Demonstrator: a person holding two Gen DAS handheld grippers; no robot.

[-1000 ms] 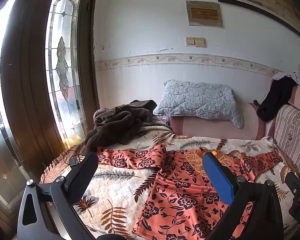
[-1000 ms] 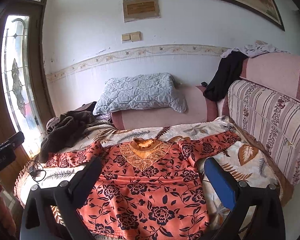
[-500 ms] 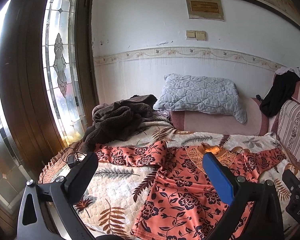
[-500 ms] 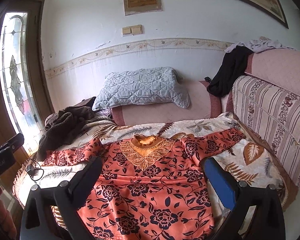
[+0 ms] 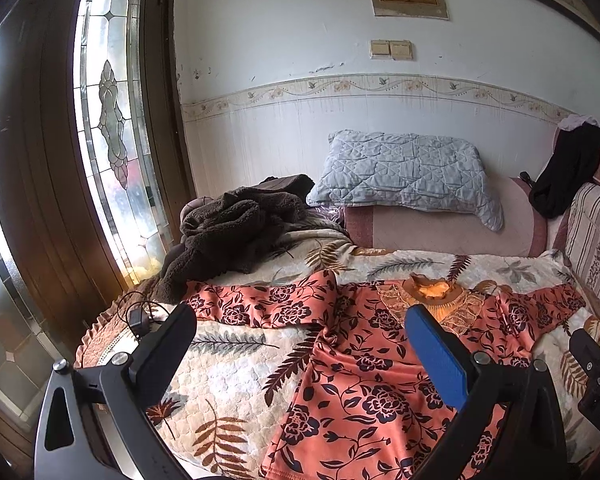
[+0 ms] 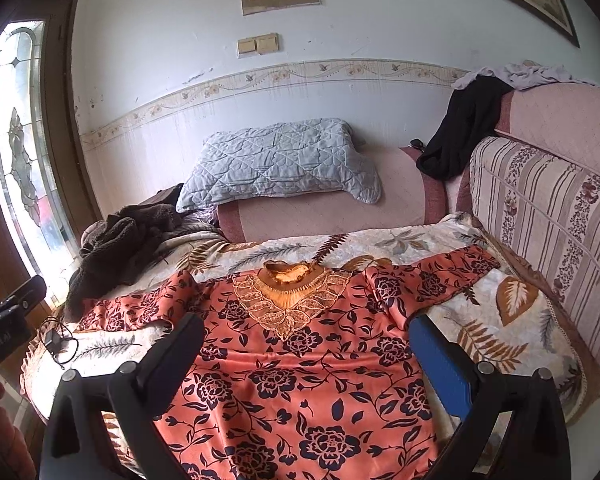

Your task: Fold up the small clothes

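Observation:
An orange blouse with dark flowers [image 6: 296, 364] [image 5: 364, 380] lies spread flat, face up, on a leaf-patterned blanket [image 5: 236, 364] [image 6: 496, 320] that covers a sofa. Both sleeves stretch out sideways, and a gold embroidered collar [image 6: 288, 280] points to the wall. My left gripper [image 5: 300, 328] hovers open above the blouse's left side and the blanket, holding nothing. Over the blouse's lower body, my right gripper [image 6: 306, 330] is open too and empty. The left gripper's body [image 6: 4, 320] shows at the left edge of the right wrist view.
A dark brown fleece garment [image 5: 228, 228] is heaped at the back left. A grey quilted pillow [image 6: 280, 164] rests on the pink armrest [image 6: 328, 210]. Black cloth [image 6: 464, 128] hangs over the striped sofa back [image 6: 540, 216]. A charger with cable [image 5: 138, 320] lies at the blanket's left edge, by a glazed door [image 5: 112, 120].
Both views have tilted down and drawn slightly back, so the blouse sits lower and more of the wall shows. The blouse itself has not moved, and both grippers stay open.

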